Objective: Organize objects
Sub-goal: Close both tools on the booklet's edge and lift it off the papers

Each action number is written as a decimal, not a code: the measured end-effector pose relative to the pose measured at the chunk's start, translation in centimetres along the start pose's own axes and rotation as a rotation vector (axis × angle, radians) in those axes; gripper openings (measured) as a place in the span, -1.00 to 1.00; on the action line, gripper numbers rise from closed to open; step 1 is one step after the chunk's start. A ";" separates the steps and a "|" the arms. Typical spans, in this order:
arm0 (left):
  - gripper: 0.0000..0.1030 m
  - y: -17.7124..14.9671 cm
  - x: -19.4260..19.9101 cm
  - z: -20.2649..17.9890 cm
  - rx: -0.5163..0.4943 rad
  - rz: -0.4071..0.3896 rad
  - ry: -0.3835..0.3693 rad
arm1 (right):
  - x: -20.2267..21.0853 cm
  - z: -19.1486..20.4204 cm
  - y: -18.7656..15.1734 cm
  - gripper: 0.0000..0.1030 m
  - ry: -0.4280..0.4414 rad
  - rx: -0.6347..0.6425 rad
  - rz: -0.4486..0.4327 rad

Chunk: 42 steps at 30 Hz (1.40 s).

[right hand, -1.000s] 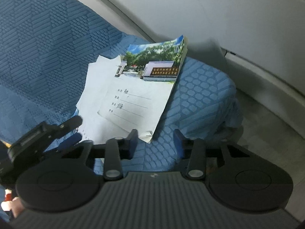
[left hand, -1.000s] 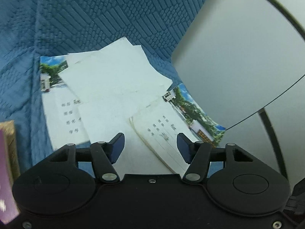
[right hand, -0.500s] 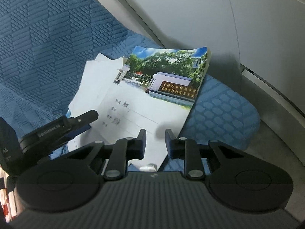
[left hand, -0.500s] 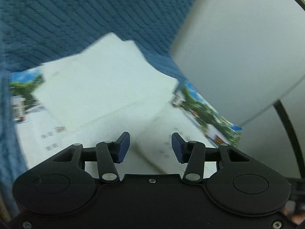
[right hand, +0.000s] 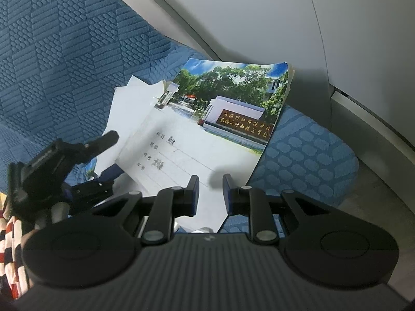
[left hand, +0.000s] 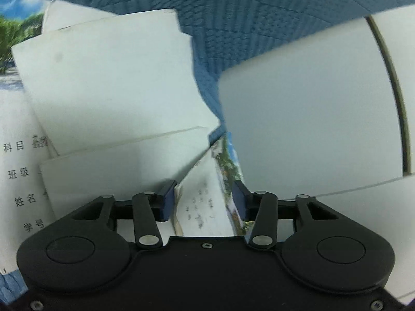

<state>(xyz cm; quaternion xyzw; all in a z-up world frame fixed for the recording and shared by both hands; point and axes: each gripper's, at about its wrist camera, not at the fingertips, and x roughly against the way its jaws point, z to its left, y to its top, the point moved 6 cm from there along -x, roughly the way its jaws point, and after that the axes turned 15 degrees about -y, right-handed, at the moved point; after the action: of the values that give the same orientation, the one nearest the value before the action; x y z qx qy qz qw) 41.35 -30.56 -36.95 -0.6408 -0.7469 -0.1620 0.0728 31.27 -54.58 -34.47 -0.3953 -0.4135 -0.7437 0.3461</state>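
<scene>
Left gripper (left hand: 205, 202): jaws closing, with the raised edge of the photo-cover exercise book (left hand: 207, 202) between the blue pads (left hand: 167, 199); whether the pads already press on it cannot be told, since a gap seems to show on each side.
Right gripper (right hand: 210, 194): jaws closing to a narrow gap, low over the near edge of the same exercise book (right hand: 207, 140); the view does not settle whether the pads pinch the cover.
Left gripper as the right camera sees it (right hand: 85, 160): black, at the book's left edge, one finger over the loose sheets and one under.
Exercise book: lies on the blue quilted cover (right hand: 64, 64), tilted, its far corner lifted toward the grey wall panel (right hand: 259, 26); the front shows a photo of trees and a gate sign, with handwritten name lines below.
Loose white sheets (left hand: 111, 83): overlapping, fanned out beside and under the book.
Second exercise book (left hand: 18, 168): partly covered by the sheets, printed label lines showing at the left.
Person: a red, white and dark striped sleeve (right hand: 10, 254) at the lower left of the right camera's view.
</scene>
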 end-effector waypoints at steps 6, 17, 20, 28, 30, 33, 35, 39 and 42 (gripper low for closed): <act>-0.87 -0.2 -0.4 0.4 0.004 -0.025 0.100 | 0.1 0.1 -0.1 -0.53 0.010 -0.028 0.009; -0.95 -2.8 2.4 -2.7 0.099 -0.183 0.060 | 3.8 1.3 -1.8 -0.29 0.260 -0.333 0.086; -0.96 -3.7 3.2 -4.2 0.116 -0.216 0.048 | 4.2 1.5 -2.7 0.59 0.310 -0.440 0.095; -0.97 -5.7 5.0 -6.9 0.146 -0.269 0.034 | 3.4 1.0 -4.2 0.61 0.352 -0.658 0.135; -0.97 -6.2 5.4 -7.0 0.159 -0.273 0.028 | 3.4 0.4 -4.1 0.59 0.322 -0.689 0.108; -0.97 -7.2 6.0 -6.8 0.168 -0.263 0.029 | 3.7 -0.8 -3.8 0.39 0.194 -0.676 0.071; -0.97 -7.9 6.4 -6.6 0.183 -0.259 0.026 | 3.7 -1.7 -3.8 0.12 0.135 -0.681 0.048; -0.97 -8.9 7.3 -6.2 0.198 -0.260 0.031 | 3.5 -2.7 -3.8 -0.38 0.085 -0.674 0.063; -0.97 -9.4 8.0 -6.0 0.203 -0.262 0.038 | 4.0 -2.2 -3.2 -0.63 0.078 -0.610 0.028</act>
<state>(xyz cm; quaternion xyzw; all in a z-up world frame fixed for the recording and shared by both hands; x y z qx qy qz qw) 30.24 -26.31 -30.22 -0.5240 -0.8351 -0.1057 0.1295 26.13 -55.98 -32.82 -0.4579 -0.1521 -0.8432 0.2372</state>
